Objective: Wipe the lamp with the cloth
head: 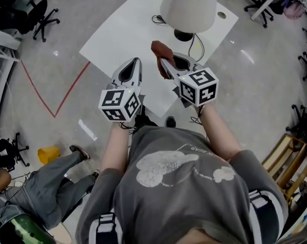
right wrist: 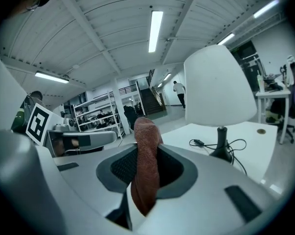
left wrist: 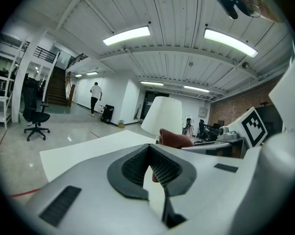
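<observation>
A lamp with a white shade and a black base stands at the far side of the white table. Its black cord trails toward me. My right gripper is shut on a reddish-brown cloth, held above the table just short of the lamp base. The right gripper view shows the cloth pinched upright between the jaws, with the lamp ahead to the right. My left gripper hovers beside it on the left, shut and empty; its view shows the lamp beyond the cloth.
A small round fitting lies in the table top right of the lamp. Red tape lines mark the floor at left. Office chairs stand around. A seated person's legs and a yellow object are at lower left.
</observation>
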Demonstrator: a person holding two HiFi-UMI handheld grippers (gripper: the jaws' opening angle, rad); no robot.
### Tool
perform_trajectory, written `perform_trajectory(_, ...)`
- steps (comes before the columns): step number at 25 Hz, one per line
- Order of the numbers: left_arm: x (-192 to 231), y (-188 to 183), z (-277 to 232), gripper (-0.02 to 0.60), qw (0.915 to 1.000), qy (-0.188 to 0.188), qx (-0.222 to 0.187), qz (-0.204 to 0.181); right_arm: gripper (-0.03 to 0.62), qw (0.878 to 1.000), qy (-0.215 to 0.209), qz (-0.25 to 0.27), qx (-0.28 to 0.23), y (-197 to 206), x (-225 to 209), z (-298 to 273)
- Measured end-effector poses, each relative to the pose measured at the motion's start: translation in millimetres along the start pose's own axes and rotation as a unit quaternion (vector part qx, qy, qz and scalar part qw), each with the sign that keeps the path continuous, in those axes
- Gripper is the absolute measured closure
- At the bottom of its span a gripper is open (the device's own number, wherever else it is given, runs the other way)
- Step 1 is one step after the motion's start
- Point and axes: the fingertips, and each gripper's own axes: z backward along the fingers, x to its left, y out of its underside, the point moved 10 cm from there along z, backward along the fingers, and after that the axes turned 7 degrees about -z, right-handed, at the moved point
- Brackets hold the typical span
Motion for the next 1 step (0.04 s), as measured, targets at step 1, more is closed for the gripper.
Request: perform_trajectory(1,-3.5,1.3,0.8,0.574,1.0000,-0.001,0.001,0.001,0.505,1.000,-0.003,0.001,0.003,1.6,-0.2,2.5)
